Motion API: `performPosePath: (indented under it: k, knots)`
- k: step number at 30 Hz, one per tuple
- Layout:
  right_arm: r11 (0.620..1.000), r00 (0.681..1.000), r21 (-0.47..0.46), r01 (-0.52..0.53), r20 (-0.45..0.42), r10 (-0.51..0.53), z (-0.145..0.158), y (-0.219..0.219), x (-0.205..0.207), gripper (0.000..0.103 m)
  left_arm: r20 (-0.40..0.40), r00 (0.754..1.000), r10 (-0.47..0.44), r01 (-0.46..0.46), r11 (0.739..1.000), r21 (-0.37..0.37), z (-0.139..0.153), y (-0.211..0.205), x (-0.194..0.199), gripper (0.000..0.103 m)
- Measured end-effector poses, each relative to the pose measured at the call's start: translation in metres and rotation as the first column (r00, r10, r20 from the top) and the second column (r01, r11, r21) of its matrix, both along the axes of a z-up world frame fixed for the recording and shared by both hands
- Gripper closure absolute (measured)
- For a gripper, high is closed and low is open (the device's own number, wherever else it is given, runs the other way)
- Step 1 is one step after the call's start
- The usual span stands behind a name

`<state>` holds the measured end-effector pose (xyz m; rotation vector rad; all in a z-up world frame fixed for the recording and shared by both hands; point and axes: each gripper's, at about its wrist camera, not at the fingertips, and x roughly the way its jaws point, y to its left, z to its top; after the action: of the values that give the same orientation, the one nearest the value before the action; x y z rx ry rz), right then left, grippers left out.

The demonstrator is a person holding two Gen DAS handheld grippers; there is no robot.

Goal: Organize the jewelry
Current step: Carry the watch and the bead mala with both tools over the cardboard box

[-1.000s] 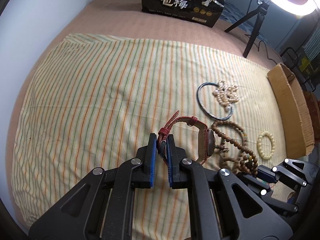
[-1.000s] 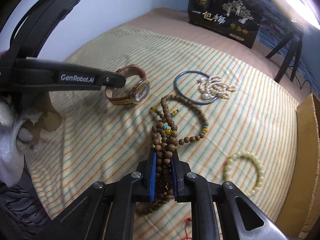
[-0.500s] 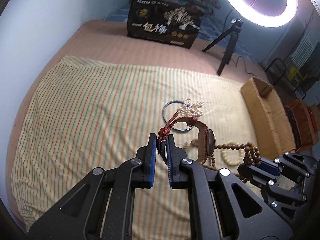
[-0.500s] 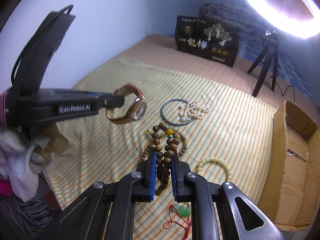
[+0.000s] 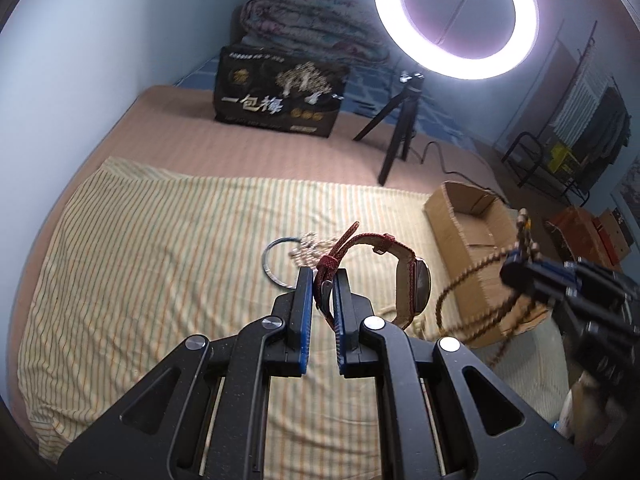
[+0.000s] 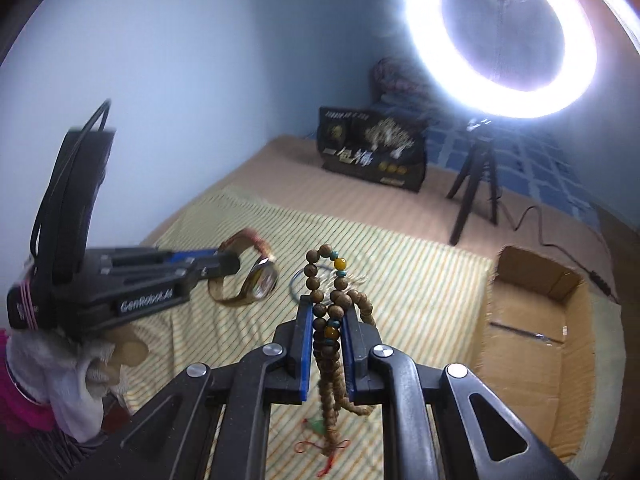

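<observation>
My left gripper (image 5: 323, 276) is shut on the red woven strap of a wristwatch (image 5: 414, 284), which hangs in the air above the striped cloth (image 5: 160, 280). My right gripper (image 6: 327, 308) is shut on a long string of brown wooden beads (image 6: 320, 276) with yellow and teal accents; its loops dangle below the fingers. In the right wrist view the left gripper (image 6: 228, 264) and the watch (image 6: 262, 280) are at the left. The left wrist view has the right gripper (image 5: 516, 258) and the beads (image 5: 472, 276) blurred at the right. An open cardboard box (image 6: 532, 320) sits at the cloth's right edge.
On the cloth lie a blue bangle (image 5: 272, 256), a pearl piece (image 5: 308, 246) and a green pendant on red cord (image 6: 316, 426). Behind stand a black printed box (image 5: 276, 100) and a ring light (image 5: 456, 16) on a tripod (image 5: 396, 132). A wall runs along the left.
Both grippers have risen off the cloth, the left with the watch and the right with the wooden beads. The beads now hang free, and the cardboard box has come into fuller view.
</observation>
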<state>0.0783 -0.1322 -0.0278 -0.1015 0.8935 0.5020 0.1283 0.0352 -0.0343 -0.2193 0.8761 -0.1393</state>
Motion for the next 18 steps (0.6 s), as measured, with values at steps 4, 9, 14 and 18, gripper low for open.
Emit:
performPosePath:
  k: [4, 9, 14, 18]
  knots:
    - [0.998, 0.998, 0.022, 0.052, 0.030, -0.053, 0.017, -0.023, 0.009, 0.092, 0.021, 0.999, -0.030, 0.030, 1.000, -0.006, 0.008, -0.016, 0.000, 0.095]
    - [0.993, 0.992, 0.037, 0.115, 0.056, -0.117, 0.030, -0.051, 0.021, 0.092, 0.039, 0.996, -0.085, 0.085, 0.996, 0.012, 0.013, -0.044, 0.002, 0.095]
    - [0.984, 0.981, 0.023, 0.174, 0.079, -0.176, 0.036, -0.078, 0.030, 0.092, 0.046, 0.989, -0.142, 0.141, 0.990, 0.023, 0.013, -0.075, 0.007, 0.095]
    - [0.973, 0.970, 0.016, 0.230, 0.081, -0.230, 0.036, -0.102, 0.042, 0.092, 0.056, 0.981, -0.184, 0.183, 0.983, 0.035, 0.015, -0.099, 0.009, 0.095]
